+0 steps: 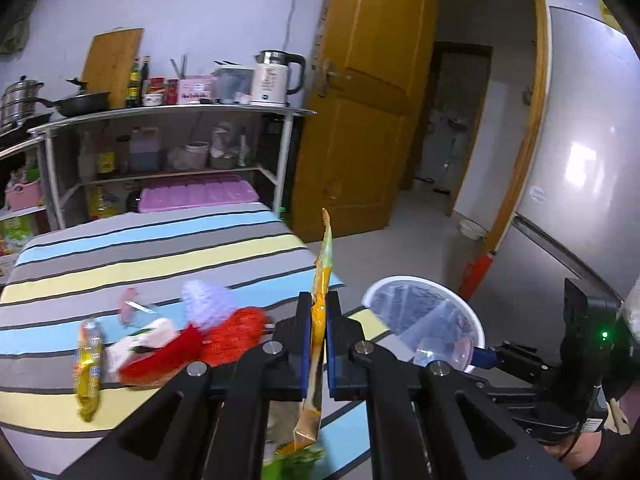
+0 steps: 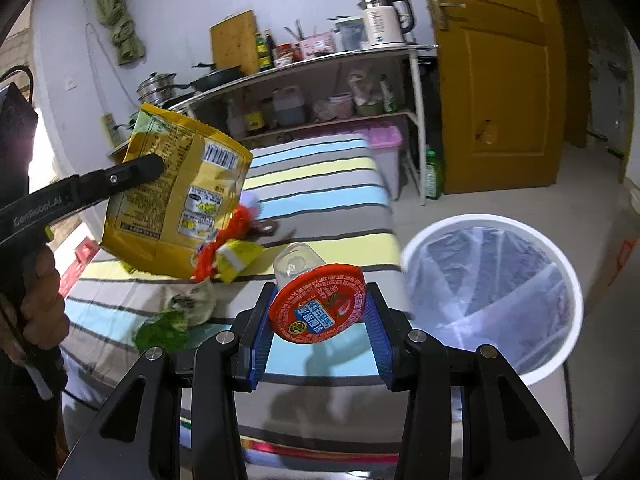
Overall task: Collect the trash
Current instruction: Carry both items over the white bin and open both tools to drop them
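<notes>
Striped surface (image 1: 120,248) strewn with wrappers, white lined trash bin (image 2: 492,296) just beside its edge, your left gripper (image 1: 318,320) with fingers clamped on a yellow snack bag (image 2: 176,196) lifted above the surface, your right gripper (image 2: 318,320) with fingers clamped on a small red-lidded clear cup (image 2: 318,304) near the bin.

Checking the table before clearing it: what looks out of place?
Litter lies strewn on the striped table: a yellow wrapper, red net and crumpled green packet, all outside the lined bin.

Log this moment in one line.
left gripper: shut on yellow snack bag | right gripper: holds red-lidded cup | bin: lined, nearby
</notes>
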`<state>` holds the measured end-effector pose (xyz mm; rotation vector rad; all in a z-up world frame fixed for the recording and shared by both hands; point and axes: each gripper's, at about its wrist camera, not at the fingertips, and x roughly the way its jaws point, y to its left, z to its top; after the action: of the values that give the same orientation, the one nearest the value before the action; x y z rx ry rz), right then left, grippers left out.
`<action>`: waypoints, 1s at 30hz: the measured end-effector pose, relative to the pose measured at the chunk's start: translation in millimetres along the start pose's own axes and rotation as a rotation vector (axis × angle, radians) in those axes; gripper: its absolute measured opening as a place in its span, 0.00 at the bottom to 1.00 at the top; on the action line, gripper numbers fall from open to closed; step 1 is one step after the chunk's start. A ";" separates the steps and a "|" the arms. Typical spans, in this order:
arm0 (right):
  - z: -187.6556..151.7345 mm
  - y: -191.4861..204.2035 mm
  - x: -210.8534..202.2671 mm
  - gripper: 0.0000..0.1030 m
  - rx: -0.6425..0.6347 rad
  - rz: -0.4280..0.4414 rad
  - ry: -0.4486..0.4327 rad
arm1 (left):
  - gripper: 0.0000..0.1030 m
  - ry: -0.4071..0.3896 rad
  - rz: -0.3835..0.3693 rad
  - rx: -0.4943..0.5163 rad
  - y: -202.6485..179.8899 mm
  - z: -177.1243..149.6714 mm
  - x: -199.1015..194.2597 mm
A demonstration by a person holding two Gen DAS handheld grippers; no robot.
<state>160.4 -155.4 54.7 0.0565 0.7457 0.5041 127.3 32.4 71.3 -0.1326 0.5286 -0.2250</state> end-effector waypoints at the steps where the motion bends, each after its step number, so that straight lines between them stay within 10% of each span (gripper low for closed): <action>1: 0.4 -6.1 -2.2 0.43 0.010 -0.011 -0.005 | 0.06 0.005 -0.012 0.004 -5.6 0.8 4.8; 30: -22.3 -146.7 19.3 0.43 0.218 -0.182 0.080 | 0.07 0.245 -0.226 0.048 -109.4 -8.3 161.8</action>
<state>219.1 -278.5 -7.0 0.1710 0.8730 0.2516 239.3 -113.8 5.9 -0.1187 0.7521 -0.4786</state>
